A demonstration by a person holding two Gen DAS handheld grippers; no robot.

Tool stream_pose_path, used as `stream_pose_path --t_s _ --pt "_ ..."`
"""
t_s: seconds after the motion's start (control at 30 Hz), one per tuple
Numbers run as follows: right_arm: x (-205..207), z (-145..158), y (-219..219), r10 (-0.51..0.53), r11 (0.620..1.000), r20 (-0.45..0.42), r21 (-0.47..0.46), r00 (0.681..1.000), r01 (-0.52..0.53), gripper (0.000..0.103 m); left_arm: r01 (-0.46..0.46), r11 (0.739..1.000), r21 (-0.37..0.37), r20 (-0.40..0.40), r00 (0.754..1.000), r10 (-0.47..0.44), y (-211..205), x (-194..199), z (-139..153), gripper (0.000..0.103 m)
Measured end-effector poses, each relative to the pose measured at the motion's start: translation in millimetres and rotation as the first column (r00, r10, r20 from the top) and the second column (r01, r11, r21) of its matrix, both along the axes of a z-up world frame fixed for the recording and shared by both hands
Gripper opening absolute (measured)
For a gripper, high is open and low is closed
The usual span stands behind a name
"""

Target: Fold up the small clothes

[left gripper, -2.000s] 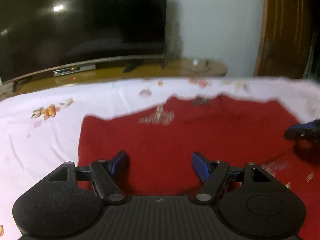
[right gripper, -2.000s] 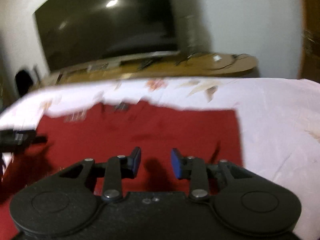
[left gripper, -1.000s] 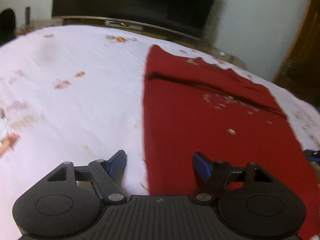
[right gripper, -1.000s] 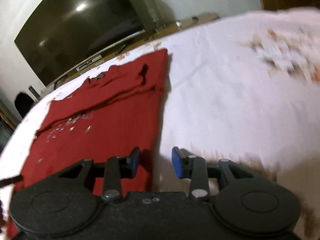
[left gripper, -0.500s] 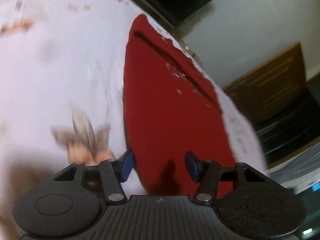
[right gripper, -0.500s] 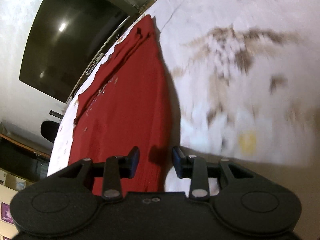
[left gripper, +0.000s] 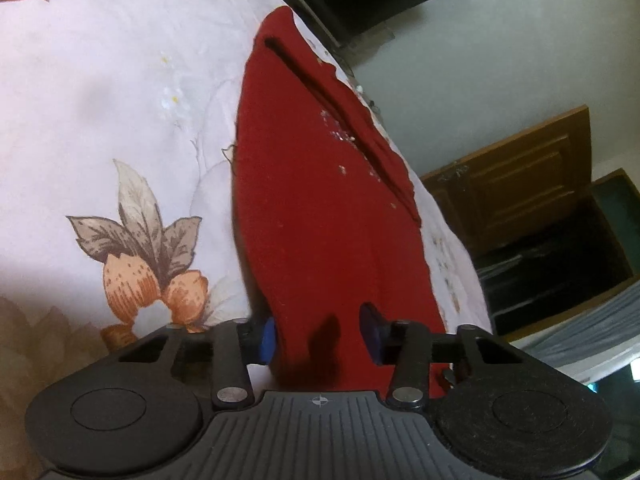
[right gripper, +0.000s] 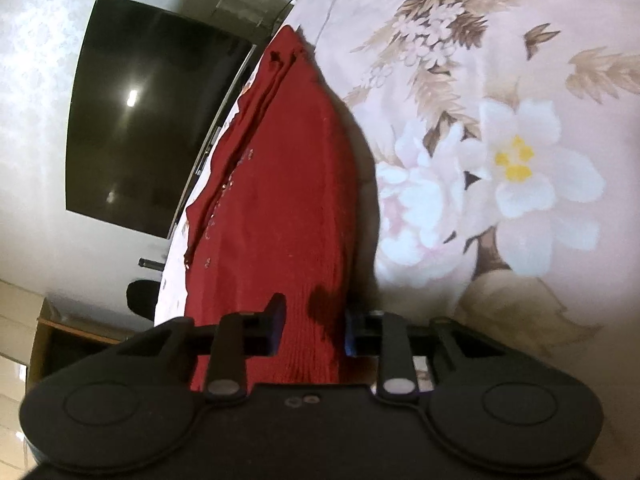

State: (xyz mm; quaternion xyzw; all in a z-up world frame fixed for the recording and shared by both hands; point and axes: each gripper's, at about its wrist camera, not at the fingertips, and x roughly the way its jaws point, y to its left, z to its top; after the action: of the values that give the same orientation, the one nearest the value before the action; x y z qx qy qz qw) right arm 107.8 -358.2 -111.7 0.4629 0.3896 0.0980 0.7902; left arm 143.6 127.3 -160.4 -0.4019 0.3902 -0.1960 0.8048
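A red knitted garment (left gripper: pixel 320 200) lies flat on a floral bedsheet (left gripper: pixel 100 100), with one part folded over at its far end. My left gripper (left gripper: pixel 318 338) is open, low at the garment's near left corner, with the red cloth between its blue pads. In the right wrist view the same garment (right gripper: pixel 288 184) stretches away from me. My right gripper (right gripper: pixel 312 330) is open at the near right corner, its fingers on either side of the cloth edge.
A dark TV screen (right gripper: pixel 152 128) stands on a low unit beyond the bed. A wooden door (left gripper: pixel 516 184) and dark shelving are to the right. The bedsheet (right gripper: pixel 500 160) spreads wide on both sides of the garment.
Both grippers have dropped from above the garment's middle to its near corners and tilted low. The jaws now straddle the cloth edge; the left jaws have narrowed a little.
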Motion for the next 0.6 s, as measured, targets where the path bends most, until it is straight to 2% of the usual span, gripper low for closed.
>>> stream_pose_path --t_s 0.07,0.1,0.13,0.2,0.27,0.37,0.4,0.5,0.53,0.6 --pt "4 -1 -1 0.006 1.0 -0.006 -0.005 1.0 -0.007 0.016 -0.019 1.0 0.012 -0.013 1.0 0.019 3 0 -4 0.019" --pt "4 -2 -1 0.01 1.0 -0.008 -0.007 1.0 -0.01 0.01 -0.032 0.999 0.015 -0.024 0.999 0.032 6 -1 -6 0.007" --pt "6 -3 -1 0.012 1.0 -0.012 -0.016 1.0 -0.012 0.005 -0.043 0.999 0.011 -0.033 0.998 0.044 8 -2 -9 0.006" --pt "5 -4 0 0.019 0.999 -0.009 -0.028 1.0 -0.02 0.006 -0.05 0.999 0.003 -0.018 0.999 0.05 10 -4 -11 0.003" --pt "4 5 4 0.033 0.996 0.019 -0.079 0.999 -0.032 0.006 -0.053 0.999 0.007 0.011 0.999 0.053 9 -7 -6 0.003" --pt "-1 15 8 0.045 0.994 0.06 -0.101 0.997 -0.039 0.005 -0.067 0.994 -0.085 0.094 0.993 0.075 17 -20 3 0.003" --pt "-3 22 10 0.049 0.994 0.084 -0.103 0.995 -0.041 0.005 -0.074 0.993 -0.091 0.109 0.991 0.083 20 -25 6 0.003" --pt "-9 37 11 0.067 0.993 0.136 -0.11 0.988 -0.052 0.005 -0.092 0.994 -0.054 0.081 0.992 0.096 30 -32 -2 0.003" --pt "-8 36 11 0.071 0.992 0.133 -0.117 0.989 -0.056 0.005 -0.095 0.995 -0.036 0.051 0.994 0.097 31 -32 -10 0.003" --pt "-3 22 9 0.071 0.989 0.068 -0.137 0.995 -0.061 0.005 -0.099 0.994 -0.036 0.059 0.993 0.101 33 -36 -15 0.003"
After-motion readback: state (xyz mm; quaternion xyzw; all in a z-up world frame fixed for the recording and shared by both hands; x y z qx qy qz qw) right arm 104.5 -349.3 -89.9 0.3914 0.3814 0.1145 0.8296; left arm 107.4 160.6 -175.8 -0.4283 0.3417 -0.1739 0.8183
